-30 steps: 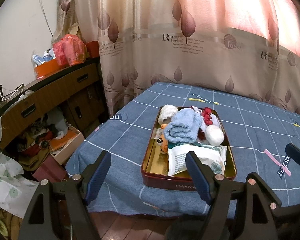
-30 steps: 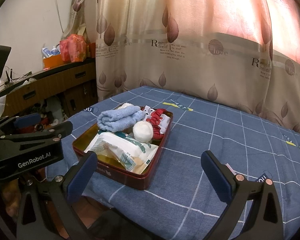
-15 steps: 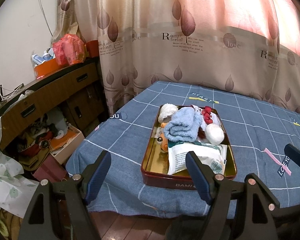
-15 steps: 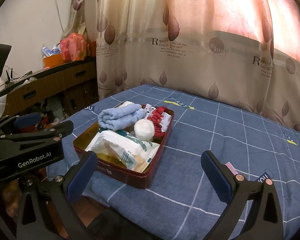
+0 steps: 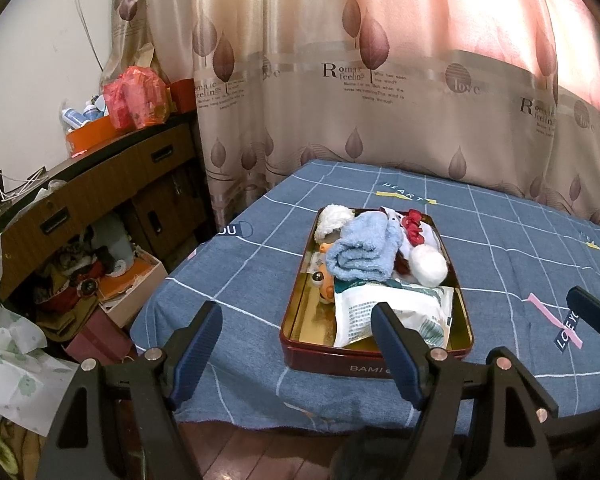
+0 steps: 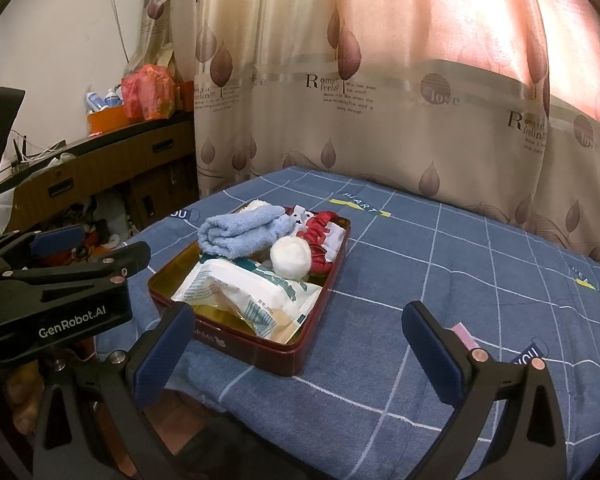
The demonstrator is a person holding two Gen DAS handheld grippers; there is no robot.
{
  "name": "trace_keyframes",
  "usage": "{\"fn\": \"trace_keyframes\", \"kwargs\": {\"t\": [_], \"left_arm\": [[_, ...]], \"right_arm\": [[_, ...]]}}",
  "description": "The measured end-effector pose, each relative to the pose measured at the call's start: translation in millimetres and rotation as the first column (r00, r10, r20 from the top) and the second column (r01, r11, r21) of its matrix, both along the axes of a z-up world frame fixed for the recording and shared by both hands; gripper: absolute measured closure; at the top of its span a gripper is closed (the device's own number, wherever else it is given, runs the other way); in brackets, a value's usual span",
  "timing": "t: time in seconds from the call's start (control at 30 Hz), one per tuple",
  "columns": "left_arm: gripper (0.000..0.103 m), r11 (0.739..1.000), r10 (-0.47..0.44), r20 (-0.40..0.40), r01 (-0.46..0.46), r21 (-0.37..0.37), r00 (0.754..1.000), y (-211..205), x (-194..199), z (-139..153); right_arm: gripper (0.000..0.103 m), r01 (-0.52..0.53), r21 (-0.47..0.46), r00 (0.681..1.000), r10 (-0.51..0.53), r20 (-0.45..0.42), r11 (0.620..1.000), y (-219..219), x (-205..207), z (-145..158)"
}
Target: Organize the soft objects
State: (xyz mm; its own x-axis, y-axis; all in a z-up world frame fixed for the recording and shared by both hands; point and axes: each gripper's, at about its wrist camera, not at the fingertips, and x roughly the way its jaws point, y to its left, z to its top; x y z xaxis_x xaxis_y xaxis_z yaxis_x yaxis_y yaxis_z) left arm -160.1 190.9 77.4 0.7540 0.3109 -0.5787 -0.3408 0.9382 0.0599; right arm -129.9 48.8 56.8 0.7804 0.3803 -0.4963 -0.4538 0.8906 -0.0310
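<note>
Left wrist view: the left hand-held gripper (image 5: 296,344) hangs empty, fingers spread, before the red tin (image 5: 374,362); inside, the blue towel (image 5: 360,254) overlaps the white pom-pom (image 5: 430,266), so a grab could drag both. Right wrist view: the right hand-held gripper (image 6: 300,340) gapes empty, right of the tin.

My right tongs (image 6: 296,346) have eased slightly toward the red tin (image 6: 284,354), which now sits a touch lower in their view; nothing else moved.
</note>
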Motion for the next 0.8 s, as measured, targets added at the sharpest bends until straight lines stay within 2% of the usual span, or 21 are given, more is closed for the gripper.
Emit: {"fn": "trace_keyframes", "kwargs": {"t": [0.8], "left_arm": [[0.024, 1.0, -0.005, -0.013, 0.005, -0.001, 1.0, 0.2, 1.6, -2.0]], "right_arm": [[0.0, -0.003, 0.001, 1.0, 0.003, -0.013, 1.0, 9.4, -7.9, -6.7]]}}
